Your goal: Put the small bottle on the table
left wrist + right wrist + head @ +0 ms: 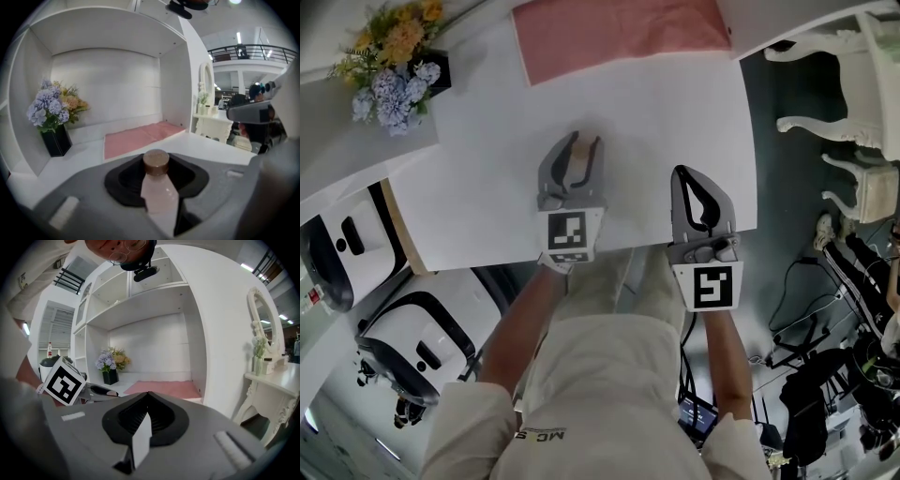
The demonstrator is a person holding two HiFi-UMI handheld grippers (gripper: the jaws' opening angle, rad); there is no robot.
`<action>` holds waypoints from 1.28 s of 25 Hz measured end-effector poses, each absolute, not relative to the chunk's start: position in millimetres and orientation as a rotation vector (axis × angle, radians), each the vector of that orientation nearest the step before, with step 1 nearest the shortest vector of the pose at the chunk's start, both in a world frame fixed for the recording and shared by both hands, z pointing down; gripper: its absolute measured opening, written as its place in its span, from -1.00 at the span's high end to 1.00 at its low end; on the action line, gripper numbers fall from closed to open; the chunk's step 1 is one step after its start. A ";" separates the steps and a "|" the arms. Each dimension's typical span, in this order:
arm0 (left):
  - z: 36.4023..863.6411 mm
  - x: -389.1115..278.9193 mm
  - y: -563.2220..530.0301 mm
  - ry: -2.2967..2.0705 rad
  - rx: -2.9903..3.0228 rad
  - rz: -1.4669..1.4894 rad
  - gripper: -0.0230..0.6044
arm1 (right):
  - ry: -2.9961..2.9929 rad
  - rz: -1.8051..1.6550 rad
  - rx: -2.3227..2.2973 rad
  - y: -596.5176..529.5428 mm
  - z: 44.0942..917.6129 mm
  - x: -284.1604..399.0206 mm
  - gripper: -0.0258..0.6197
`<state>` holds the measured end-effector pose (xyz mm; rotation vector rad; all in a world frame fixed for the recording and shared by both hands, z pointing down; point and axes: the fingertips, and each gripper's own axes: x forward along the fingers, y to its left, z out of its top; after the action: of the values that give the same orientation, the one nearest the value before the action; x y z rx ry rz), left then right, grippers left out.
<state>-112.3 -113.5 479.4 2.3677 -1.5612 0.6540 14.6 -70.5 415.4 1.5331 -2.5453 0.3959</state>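
The small bottle (159, 194), pale pink with a brown cap (156, 162), stands between the jaws of my left gripper (157, 165), which is shut on its body. In the head view the left gripper (578, 142) hovers over the near middle of the white table (675, 112), and the bottle (578, 163) shows between its fingers. My right gripper (683, 172) is at the table's near right edge, apart from the bottle. Its jaws meet with nothing between them (148, 393).
A pink cloth (619, 33) lies at the table's far side under a white shelf alcove (108, 70). Flowers in a black vase (394, 56) stand far left. A white chair (853, 84) stands right of the table. White machines (337, 253) sit on the floor at left.
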 end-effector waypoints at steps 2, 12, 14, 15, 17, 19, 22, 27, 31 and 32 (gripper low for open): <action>482.8 -113.5 -113.9 -1.567 2.366 0.656 0.50 | -2.538 0.404 1.532 -68.9 418.5 15.6 0.93; 485.3 -114.0 -113.6 -1.561 2.397 0.640 0.49 | -2.529 0.433 1.519 -60.4 427.2 19.8 0.93; 484.5 -112.8 -113.8 -1.560 2.403 0.646 0.49 | -2.533 0.422 1.506 -59.0 426.1 19.4 0.93; 484.2 -112.7 -113.9 -1.562 2.404 0.649 0.49 | -2.535 0.425 1.511 -59.2 425.0 18.8 0.93; 484.2 -113.2 -114.0 -1.567 2.399 0.646 0.49 | -2.534 0.440 1.520 -59.0 425.4 17.4 0.93; 484.9 -113.7 -114.4 -1.572 2.392 0.641 0.49 | -2.533 0.431 1.494 -56.7 429.8 17.0 0.93; 485.8 -113.3 -113.9 -1.561 2.394 0.635 0.49 | -2.531 0.421 1.462 -52.4 434.3 17.8 0.93; 479.7 -115.4 -111.2 -1.559 2.393 0.610 0.30 | -2.532 0.446 1.499 -52.7 428.7 21.1 0.93; 472.0 -118.2 -104.1 -1.574 2.370 0.605 0.32 | -2.526 0.420 1.458 -46.2 427.1 25.6 0.93; 470.4 -118.1 -102.2 -1.574 2.359 0.599 0.32 | -2.527 0.418 1.459 -46.0 425.4 27.1 0.93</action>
<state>-118.1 -102.2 470.4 2.3586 -1.5740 0.5985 27.1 -46.0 425.4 1.4594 -2.5271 0.4178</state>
